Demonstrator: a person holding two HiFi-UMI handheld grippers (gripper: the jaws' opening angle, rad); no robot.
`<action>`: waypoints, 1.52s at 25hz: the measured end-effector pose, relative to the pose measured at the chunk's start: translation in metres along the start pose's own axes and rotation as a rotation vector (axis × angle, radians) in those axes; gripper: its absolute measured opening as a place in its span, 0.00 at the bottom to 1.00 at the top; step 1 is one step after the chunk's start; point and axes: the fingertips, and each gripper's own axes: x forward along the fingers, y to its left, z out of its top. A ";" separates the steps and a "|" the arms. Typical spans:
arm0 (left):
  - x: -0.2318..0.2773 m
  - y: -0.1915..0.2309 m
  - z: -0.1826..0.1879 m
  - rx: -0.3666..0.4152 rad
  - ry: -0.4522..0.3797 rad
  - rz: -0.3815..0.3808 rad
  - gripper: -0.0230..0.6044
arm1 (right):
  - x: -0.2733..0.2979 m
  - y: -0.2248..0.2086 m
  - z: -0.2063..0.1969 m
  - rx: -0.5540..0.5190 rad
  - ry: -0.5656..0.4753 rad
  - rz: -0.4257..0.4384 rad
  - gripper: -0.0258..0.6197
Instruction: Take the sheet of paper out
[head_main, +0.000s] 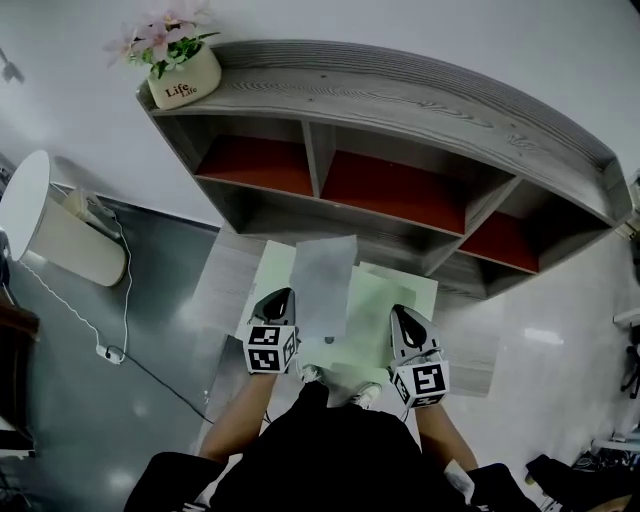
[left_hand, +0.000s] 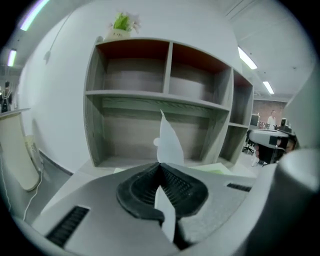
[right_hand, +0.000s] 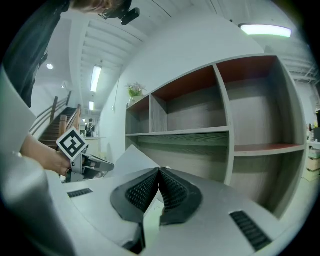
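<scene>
Your left claw (head_main: 279, 298) was clamped tight on the lower left edge of the sheet of paper (head_main: 323, 285). In the left gripper view the white sheet was pinched between the ribbed pads and rose past the tips. The sheet stood lifted in front of the shelf unit (head_main: 400, 110), and in the head view its lower part overlapped the pale green folder (head_main: 378, 305). Your right claw (head_main: 403, 316) was closed as well, at the folder's right side, with a pale green edge nipped between its pads. The folder sat over the pale wood surface (head_main: 225, 285) just in front of the shelf unit; the views did not settle whether it lay flat. The shelf unit was grey wood with red-backed compartments. A flower pot (head_main: 185, 82) with pink blooms stood on its top left corner. A white bin (head_main: 70, 240) stood left of the unit on the grey floor (head_main: 120, 420), with a white cable (head_main: 126, 300) trailing beside it.
</scene>
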 end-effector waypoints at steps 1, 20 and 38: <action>-0.006 -0.004 0.006 0.006 -0.041 0.001 0.05 | -0.002 0.000 0.002 -0.004 -0.004 0.001 0.07; -0.087 -0.047 0.087 0.036 -0.412 -0.059 0.05 | -0.030 -0.026 0.058 -0.036 -0.155 -0.067 0.07; -0.088 -0.071 0.168 0.018 -0.554 -0.151 0.05 | -0.039 -0.029 0.127 -0.074 -0.290 -0.095 0.07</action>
